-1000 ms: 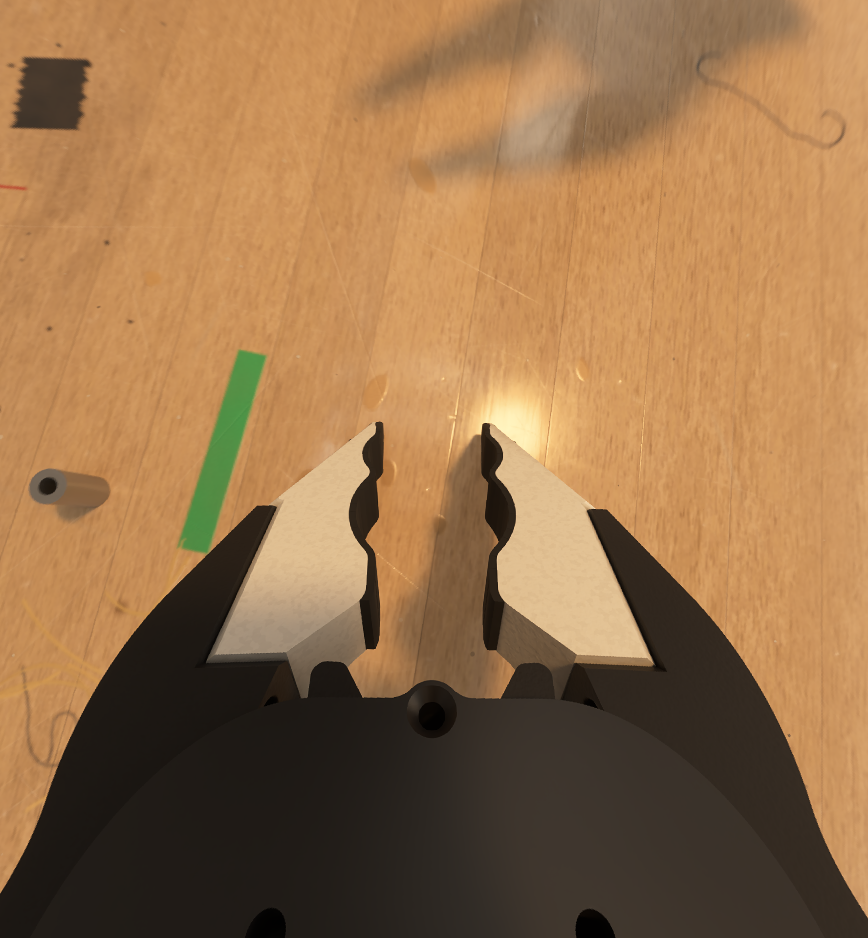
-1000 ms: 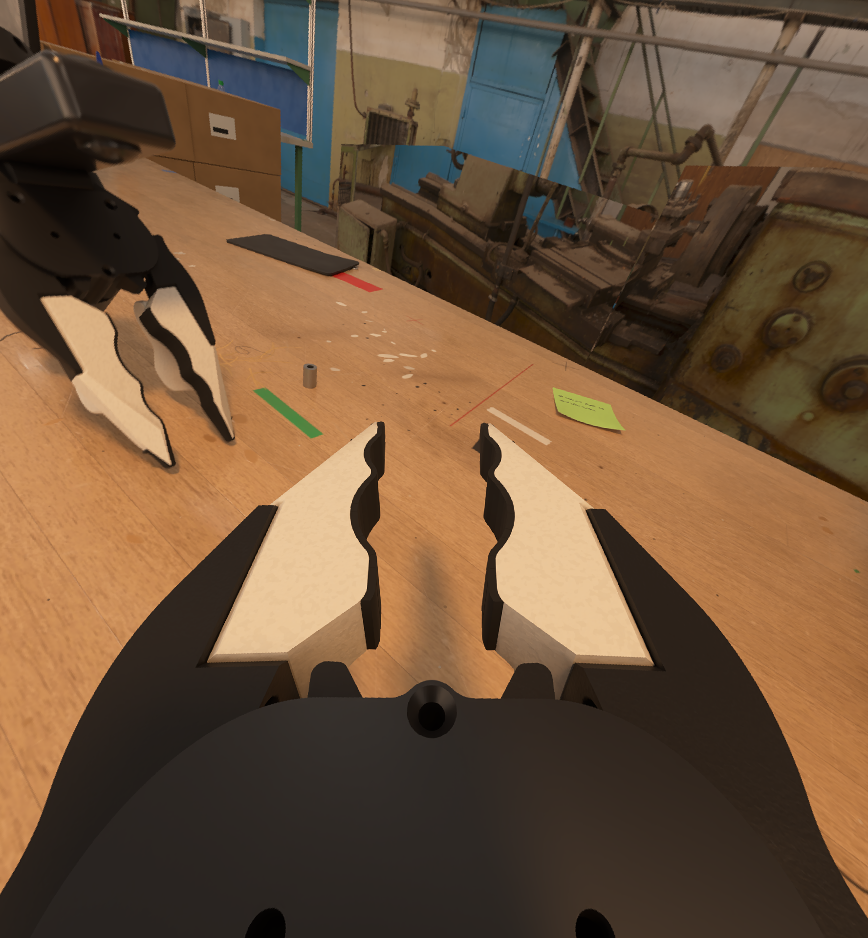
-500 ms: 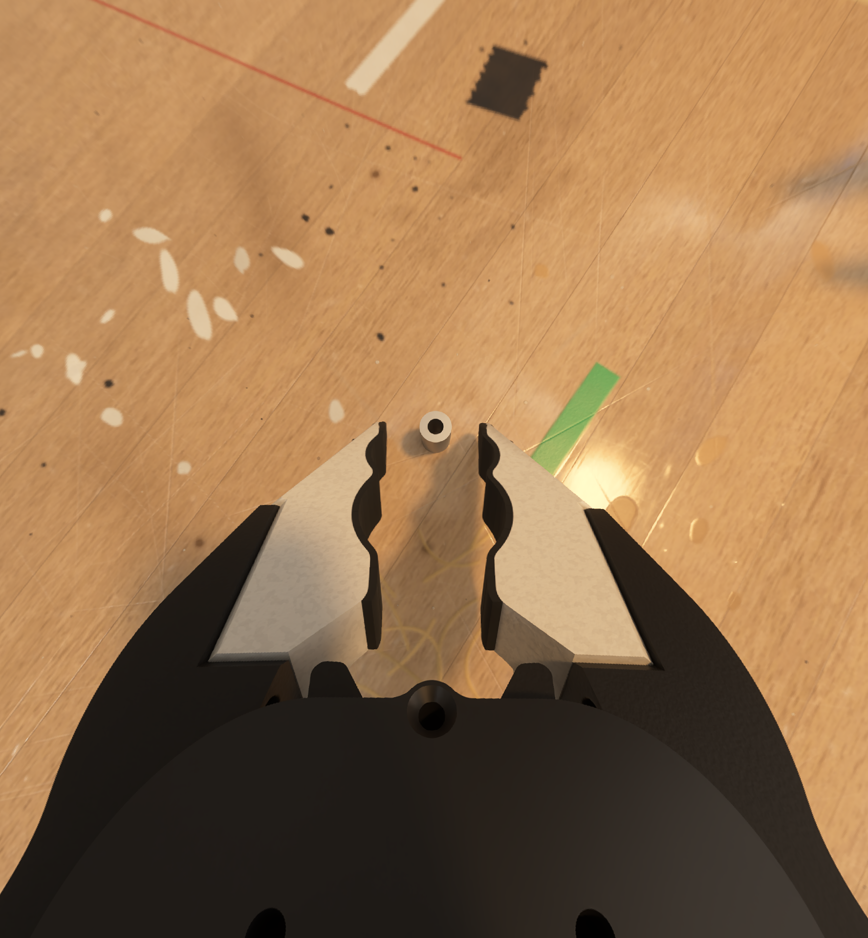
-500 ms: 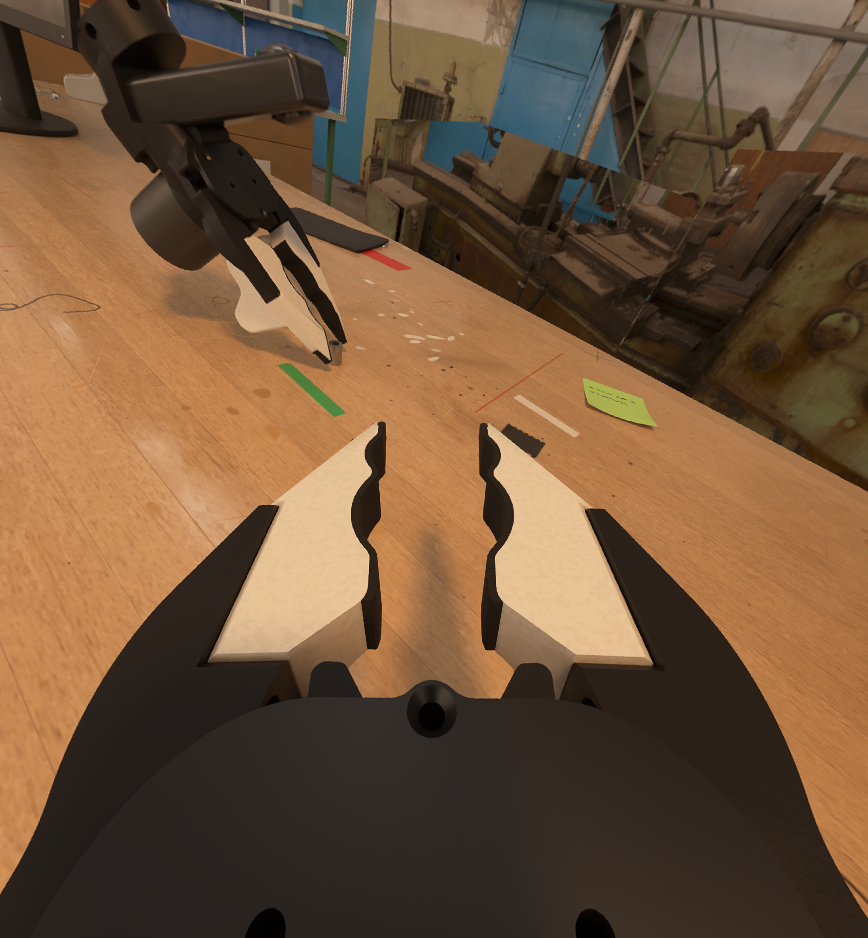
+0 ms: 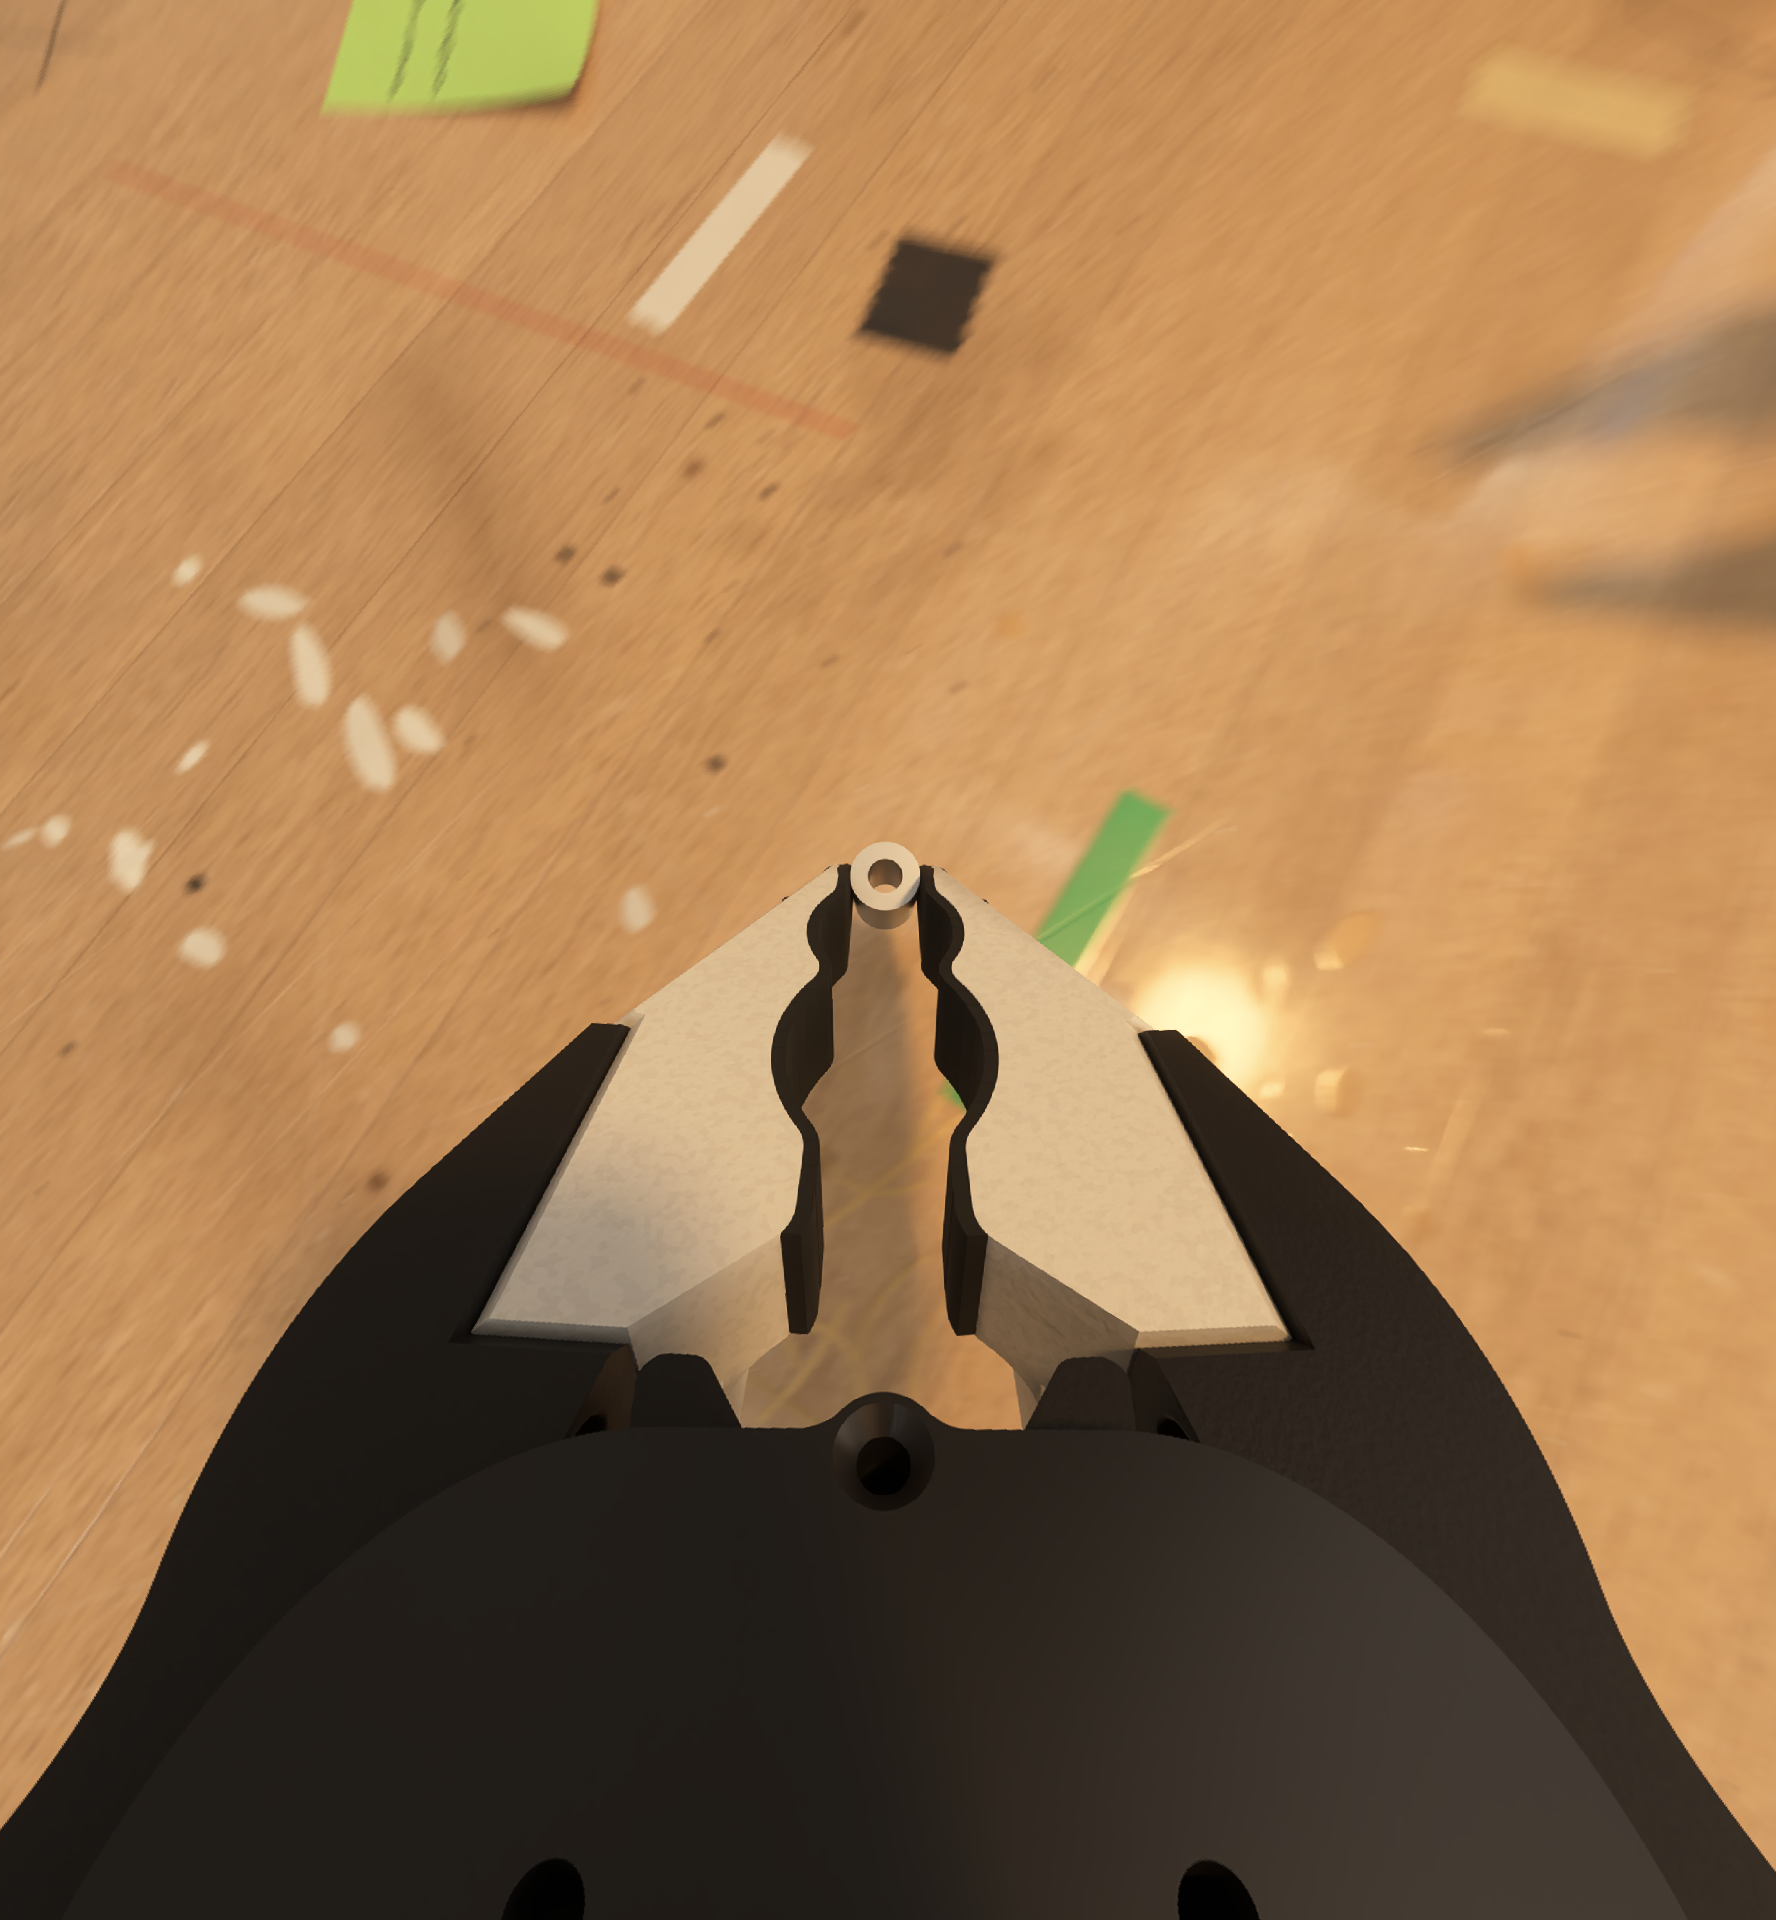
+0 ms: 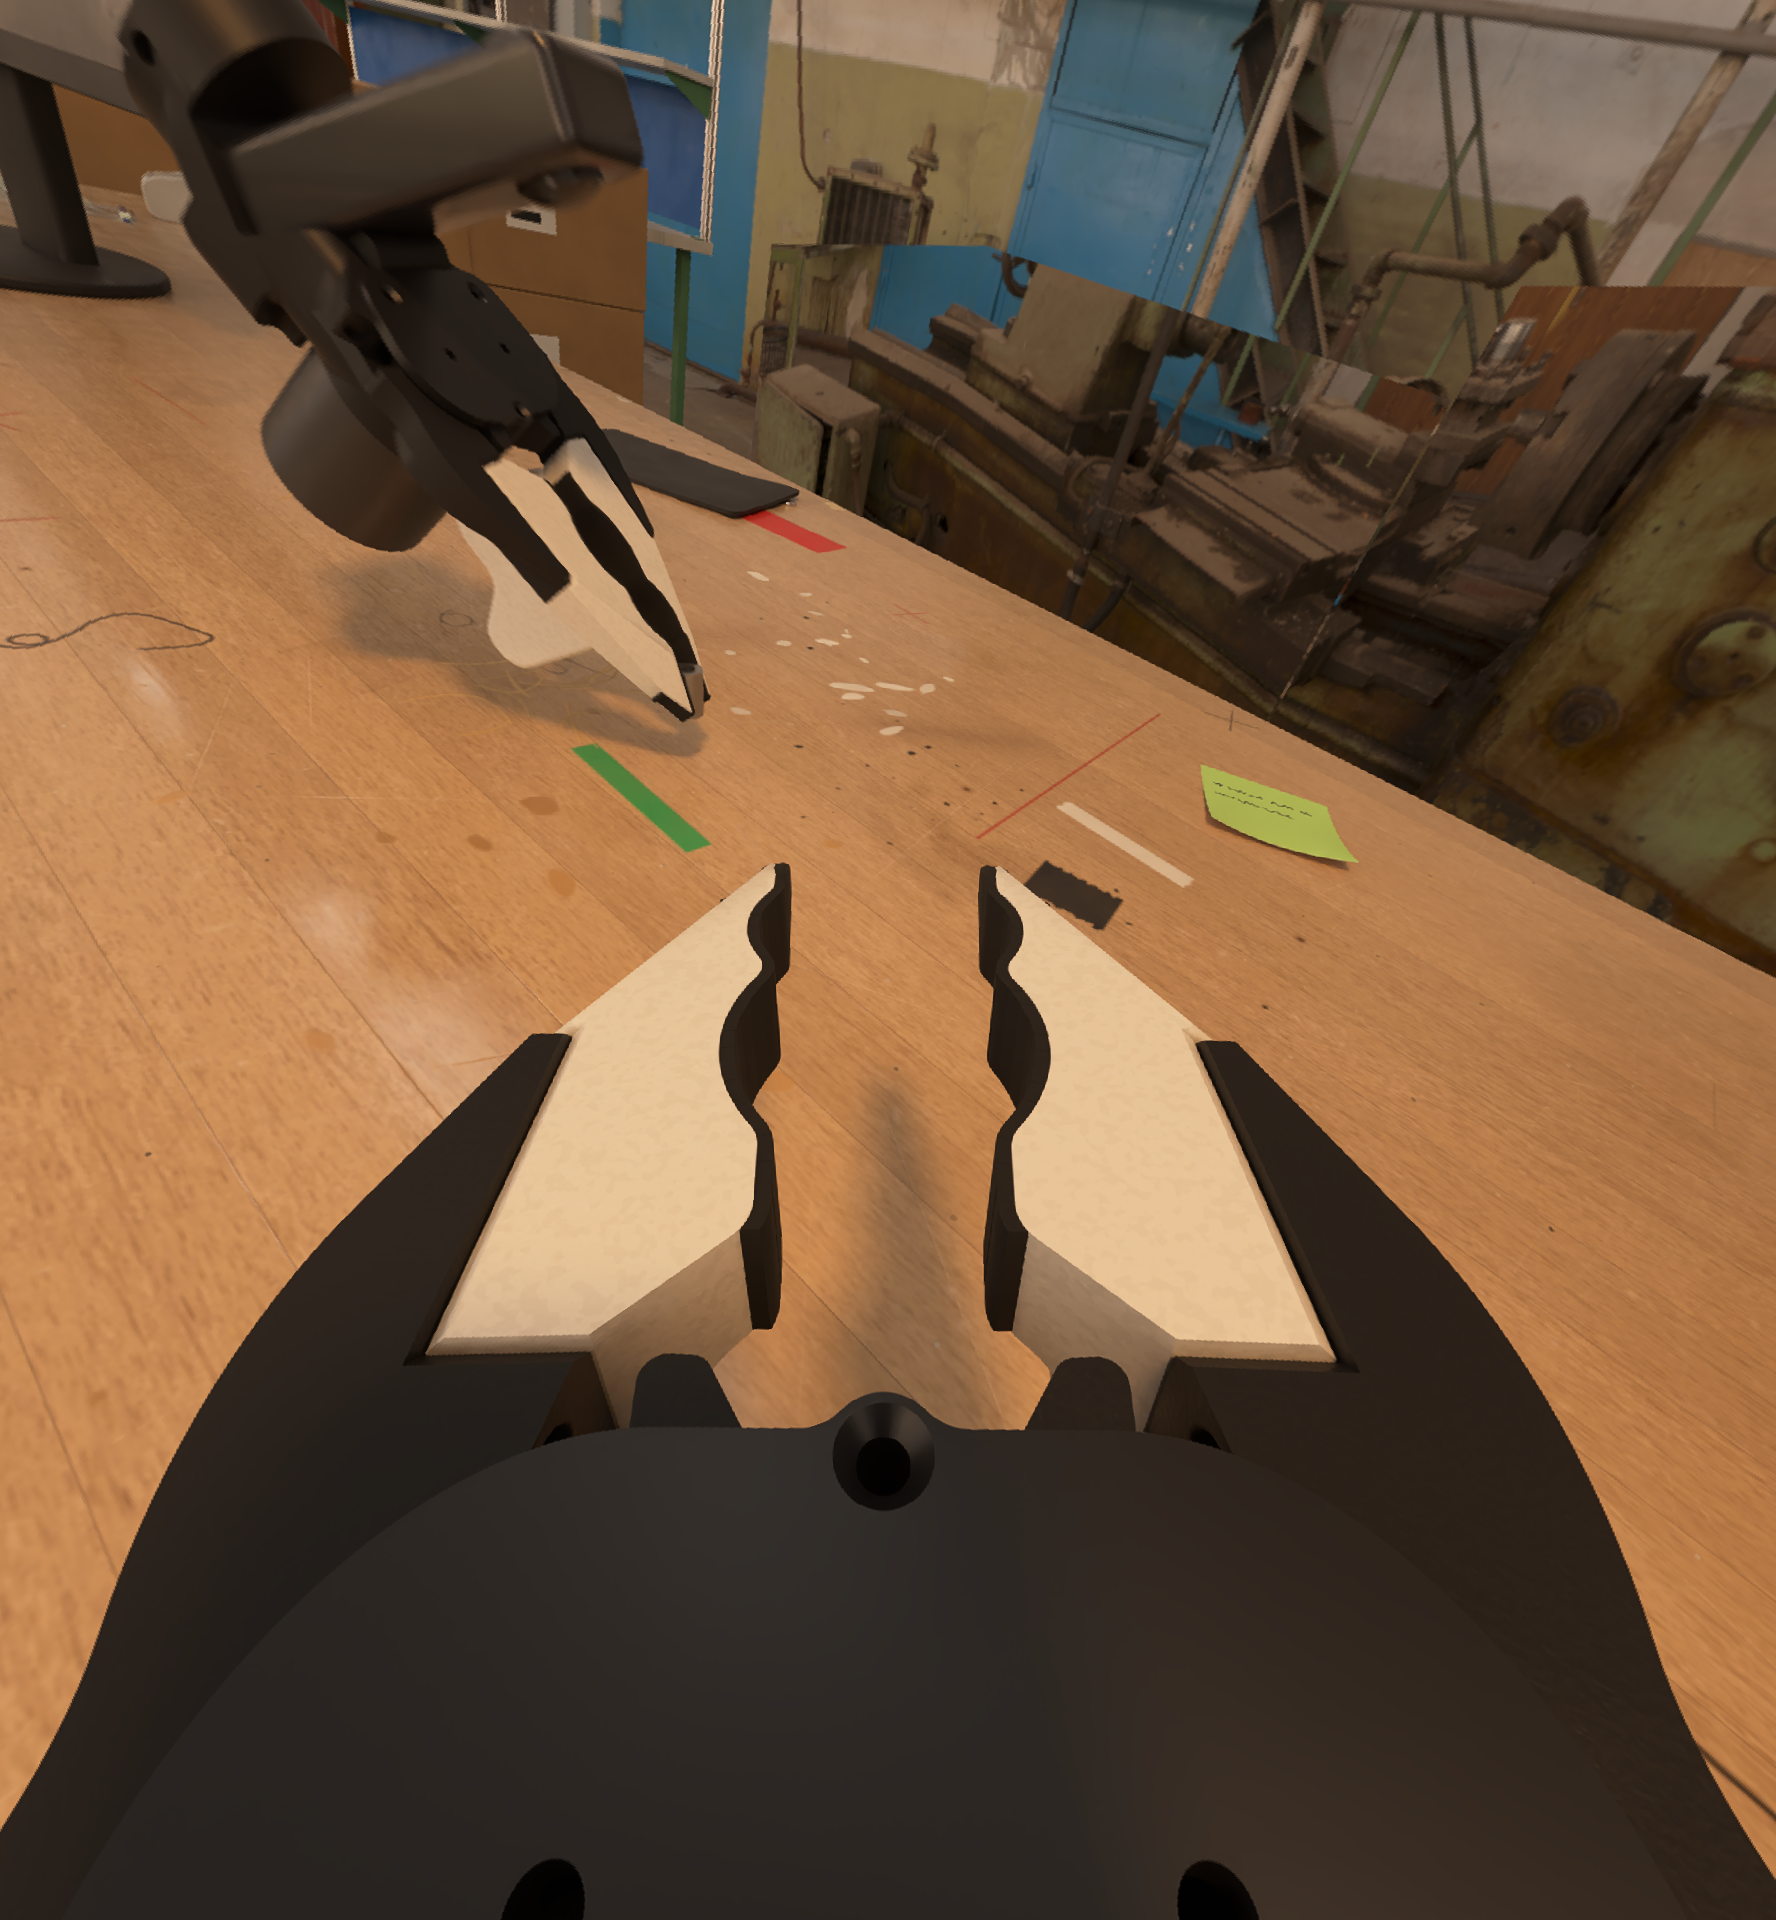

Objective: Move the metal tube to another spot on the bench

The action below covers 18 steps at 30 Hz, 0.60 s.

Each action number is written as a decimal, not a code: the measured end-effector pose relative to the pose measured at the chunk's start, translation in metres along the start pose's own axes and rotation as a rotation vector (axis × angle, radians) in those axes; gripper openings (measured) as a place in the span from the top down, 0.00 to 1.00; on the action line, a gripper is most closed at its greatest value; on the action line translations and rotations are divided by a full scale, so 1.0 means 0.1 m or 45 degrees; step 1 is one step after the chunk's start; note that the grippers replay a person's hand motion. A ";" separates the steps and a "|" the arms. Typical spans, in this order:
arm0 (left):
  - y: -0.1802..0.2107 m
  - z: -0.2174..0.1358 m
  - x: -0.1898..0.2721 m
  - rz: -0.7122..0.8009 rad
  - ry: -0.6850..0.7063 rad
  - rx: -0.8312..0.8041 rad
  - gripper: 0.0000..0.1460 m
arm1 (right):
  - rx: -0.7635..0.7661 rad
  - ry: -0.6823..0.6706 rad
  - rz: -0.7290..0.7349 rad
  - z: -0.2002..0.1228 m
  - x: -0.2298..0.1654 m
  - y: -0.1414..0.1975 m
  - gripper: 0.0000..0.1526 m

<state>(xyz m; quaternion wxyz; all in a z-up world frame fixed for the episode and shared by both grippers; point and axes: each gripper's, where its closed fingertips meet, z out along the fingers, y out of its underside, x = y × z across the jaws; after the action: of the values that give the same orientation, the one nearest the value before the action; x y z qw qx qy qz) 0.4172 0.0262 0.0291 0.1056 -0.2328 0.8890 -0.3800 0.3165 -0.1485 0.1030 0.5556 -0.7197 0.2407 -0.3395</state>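
The metal tube (image 5: 885,883) is a short grey cylinder with a round bore, seen end-on between the tips of my left gripper (image 5: 885,889), which is shut on it. In the right wrist view the left gripper (image 6: 692,694) points down at the wooden bench (image 6: 240,935) with the tube (image 6: 695,686) at its fingertips, just above or on the surface; I cannot tell which. My right gripper (image 6: 884,894) is open and empty, low over the bench in front of the left one.
A green tape strip (image 6: 641,798) lies just by the tube. White flecks (image 6: 879,688), a red line (image 6: 1066,777), a white strip (image 6: 1123,844), a black patch (image 6: 1074,894) and a green note (image 6: 1273,816) lie beyond. The bench edge (image 6: 1486,831) runs along the right, with machinery past it.
My left gripper swung over to the tube, came down around it and closed on it. The left view is now blurred by motion. My right gripper stayed open and turned slightly.
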 end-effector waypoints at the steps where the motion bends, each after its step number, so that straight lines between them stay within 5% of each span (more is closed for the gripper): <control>1: -0.07 -0.04 0.12 0.007 0.052 0.043 0.92 | 0.002 0.001 0.001 0.00 0.00 0.00 0.76; 9: -0.11 0.12 1.11 0.181 0.377 0.025 0.92 | -0.003 -0.014 0.000 0.01 -0.03 0.01 0.76; 18: 0.04 0.22 1.26 0.252 0.401 -0.066 0.92 | -0.008 -0.008 0.019 0.02 -0.02 0.03 0.75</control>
<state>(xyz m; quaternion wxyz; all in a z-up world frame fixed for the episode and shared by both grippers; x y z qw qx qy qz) 0.3148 -0.0471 0.0100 -0.0041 -0.0846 0.9226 -0.3764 0.3171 -0.1468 0.0997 0.5567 -0.7207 0.2456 -0.3323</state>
